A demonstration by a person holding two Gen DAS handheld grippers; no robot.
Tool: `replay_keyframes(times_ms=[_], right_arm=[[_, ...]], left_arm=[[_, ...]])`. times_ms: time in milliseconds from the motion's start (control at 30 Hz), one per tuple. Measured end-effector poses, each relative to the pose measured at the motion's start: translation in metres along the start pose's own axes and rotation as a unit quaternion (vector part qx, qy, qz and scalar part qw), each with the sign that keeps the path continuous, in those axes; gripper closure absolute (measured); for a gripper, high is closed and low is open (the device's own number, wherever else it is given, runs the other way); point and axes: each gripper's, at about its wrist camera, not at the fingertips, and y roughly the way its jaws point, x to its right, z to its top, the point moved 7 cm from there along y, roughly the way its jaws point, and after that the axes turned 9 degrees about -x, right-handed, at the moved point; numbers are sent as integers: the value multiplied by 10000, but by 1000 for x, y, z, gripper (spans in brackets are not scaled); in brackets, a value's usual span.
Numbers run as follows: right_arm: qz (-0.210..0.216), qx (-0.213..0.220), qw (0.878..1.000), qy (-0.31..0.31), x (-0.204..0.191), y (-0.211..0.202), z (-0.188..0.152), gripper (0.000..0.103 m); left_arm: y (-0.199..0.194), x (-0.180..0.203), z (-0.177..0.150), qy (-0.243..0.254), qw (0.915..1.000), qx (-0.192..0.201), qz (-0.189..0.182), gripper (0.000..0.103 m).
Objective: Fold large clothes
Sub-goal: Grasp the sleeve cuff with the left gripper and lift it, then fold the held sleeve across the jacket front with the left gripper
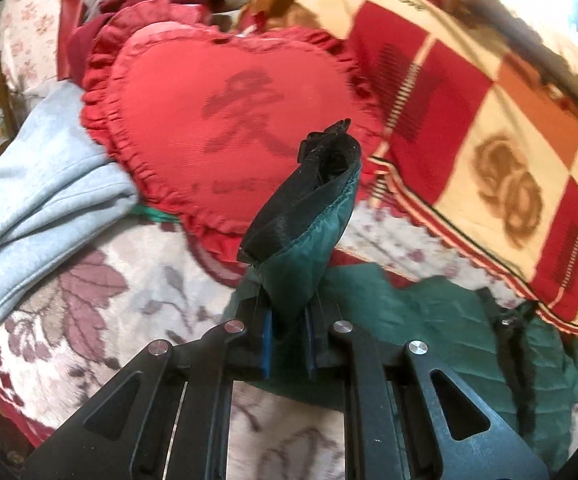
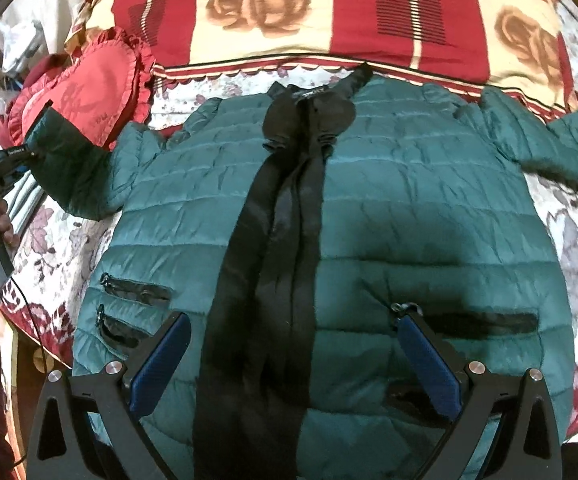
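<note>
A green quilted jacket (image 2: 369, 208) lies front-up and spread flat on the bed (image 2: 569, 248), collar toward a checked rose blanket (image 2: 329, 12). The left gripper (image 1: 287, 338) has its jaws clamped on the jacket's sleeve cuff (image 1: 309, 216), lifted before a red heart pillow (image 1: 209, 120). The right gripper (image 2: 295, 364) hovers over the hem, jaws wide.

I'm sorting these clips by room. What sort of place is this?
Most likely a bedroom: the green puffer jacket lies spread on a bed with a floral bedspread, beside a folded rose-patterned blanket and a red heart-shaped cushion.
</note>
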Motion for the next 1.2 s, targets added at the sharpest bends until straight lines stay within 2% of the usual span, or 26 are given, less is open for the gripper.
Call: replay_keyframes(times_ms=[367,700,967,1200], right_arm=[[127,167,9995,221,15,-21,-8,0],[261,239,9983,463,31,-33,-13,0],[374,269,9968,649,45,-37,-14,0],[404,192,9960,770,59,-34,-17,0]], left_arm=[[-22,92,-15,528,9975,-110,-452,92],[-37,196,-43,1062,9889,-247,-1010,92],[-38,293,-78,1500,9751,-503,-1553,92],[-25,355,-104,1722,9622,-809,-1950,92]])
